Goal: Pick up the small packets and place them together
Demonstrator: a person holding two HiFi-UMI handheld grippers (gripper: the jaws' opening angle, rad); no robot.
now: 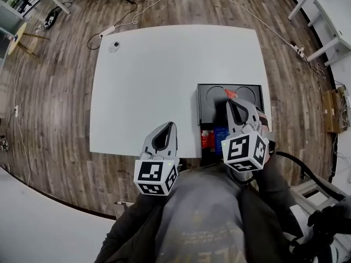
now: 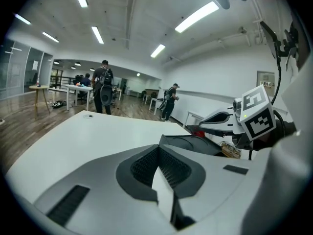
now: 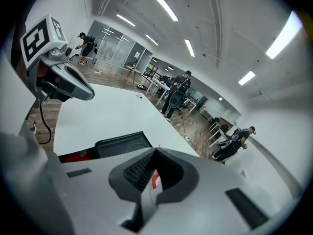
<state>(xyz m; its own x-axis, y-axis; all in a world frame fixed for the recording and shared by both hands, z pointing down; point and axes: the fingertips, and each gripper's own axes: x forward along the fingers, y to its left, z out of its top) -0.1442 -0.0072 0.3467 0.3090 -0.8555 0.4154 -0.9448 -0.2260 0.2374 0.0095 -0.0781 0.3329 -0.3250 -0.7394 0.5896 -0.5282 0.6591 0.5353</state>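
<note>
Right gripper first: jaws clenched on a small packet, white with a red patch. It's pinched at the very tip and held above the black tray. Down in the tray's near part, a red packet and a blue packet lie side by side. Left gripper hangs over the near edge of the desk, jaws pressed together on nothing. The tray sits by the desk's near right edge. Left of it and beyond, the white top runs bare to a small round object near the far left corner.
</note>
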